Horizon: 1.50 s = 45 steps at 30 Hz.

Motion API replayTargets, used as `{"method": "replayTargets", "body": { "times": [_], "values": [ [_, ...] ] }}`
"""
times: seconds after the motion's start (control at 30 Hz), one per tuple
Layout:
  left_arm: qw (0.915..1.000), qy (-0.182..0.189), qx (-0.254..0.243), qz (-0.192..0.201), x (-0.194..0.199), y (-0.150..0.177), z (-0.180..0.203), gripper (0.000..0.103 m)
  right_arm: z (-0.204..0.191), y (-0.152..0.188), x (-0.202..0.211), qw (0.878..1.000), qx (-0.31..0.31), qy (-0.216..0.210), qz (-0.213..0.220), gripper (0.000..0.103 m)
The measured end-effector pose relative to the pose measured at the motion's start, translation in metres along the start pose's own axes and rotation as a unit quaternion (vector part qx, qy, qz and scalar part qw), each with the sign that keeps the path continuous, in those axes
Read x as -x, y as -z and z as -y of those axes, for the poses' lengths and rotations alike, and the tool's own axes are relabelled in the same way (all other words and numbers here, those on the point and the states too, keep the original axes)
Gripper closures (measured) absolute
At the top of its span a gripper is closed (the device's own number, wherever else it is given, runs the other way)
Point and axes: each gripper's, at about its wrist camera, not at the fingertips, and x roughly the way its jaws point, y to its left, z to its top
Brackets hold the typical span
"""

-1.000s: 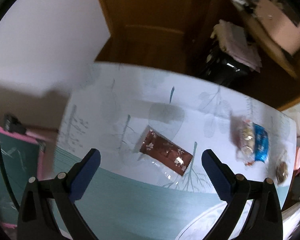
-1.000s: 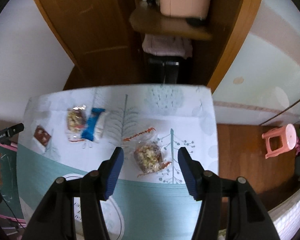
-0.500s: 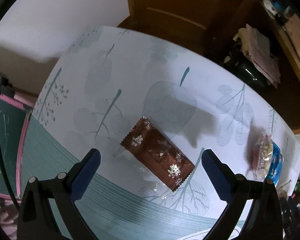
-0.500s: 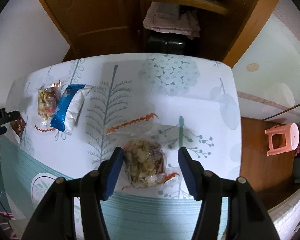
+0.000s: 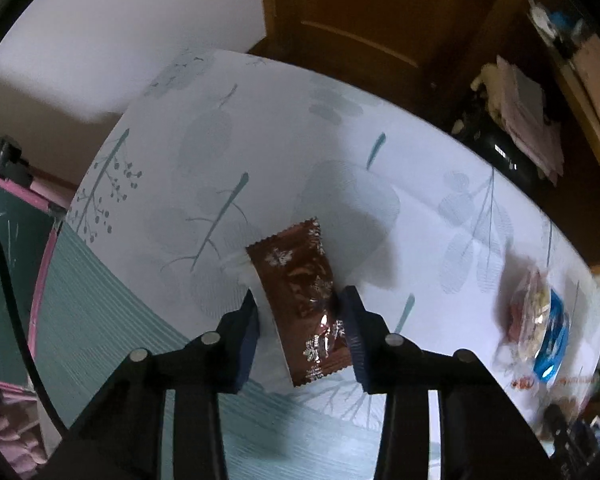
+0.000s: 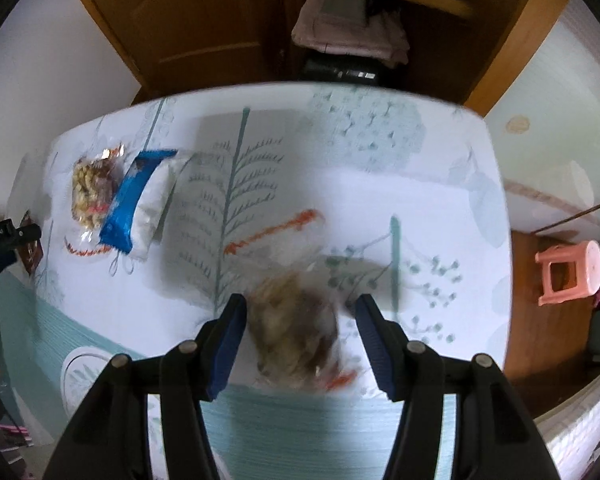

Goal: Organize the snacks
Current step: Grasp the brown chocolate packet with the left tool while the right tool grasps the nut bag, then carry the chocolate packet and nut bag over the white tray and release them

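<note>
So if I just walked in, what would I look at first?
Probably the shiny brown snack packet with silver snowflakes, sitting between the left gripper's blue fingers on the leafy tablecloth. Next, the clear bag of mixed snacks, blurry between the right gripper's open fingers. Farther left on the table lies a bright blue wrapper.
</note>
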Motion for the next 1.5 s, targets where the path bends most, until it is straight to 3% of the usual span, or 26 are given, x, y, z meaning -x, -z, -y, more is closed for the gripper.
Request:
{"method": "replayTargets", "body": {
  "times": [0.03,0.13,0.33,0.57,1.0,1.3,1.5],
  "values": [
    [1.0000,0.000,-0.006,0.003,0.001,0.001,0.001,0.069,-0.002,0.002,0.001,1.000,0.005,0.001,0.002,0.060],
    [0.9998,0.000,-0.022,0.005,0.004,0.007,0.003,0.071,-0.004,0.008,0.004,1.000,-0.001,-0.015,-0.002,0.064],
    [0.9982,0.015,-0.058,0.011,0.033,0.020,-0.006,0.073,-0.009,0.025,0.020,0.999,0.000,-0.032,0.001,0.064],
    [0.9915,0.059,-0.113,0.027,0.100,0.054,-0.015,0.073,-0.013,0.053,0.071,0.998,-0.003,-0.058,0.035,0.064],
    [0.9766,0.104,-0.180,0.056,0.205,0.162,-0.053,0.073,-0.016,0.130,0.173,0.990,-0.016,-0.100,0.103,0.064],
    [0.9688,0.123,-0.199,0.082,0.251,0.226,-0.076,0.073,-0.016,0.195,0.234,0.980,-0.028,-0.123,0.151,0.064],
    [0.9592,0.130,-0.226,0.109,0.275,0.263,-0.075,0.073,-0.020,0.233,0.257,0.978,-0.028,-0.130,0.163,0.064]
  ]
}}
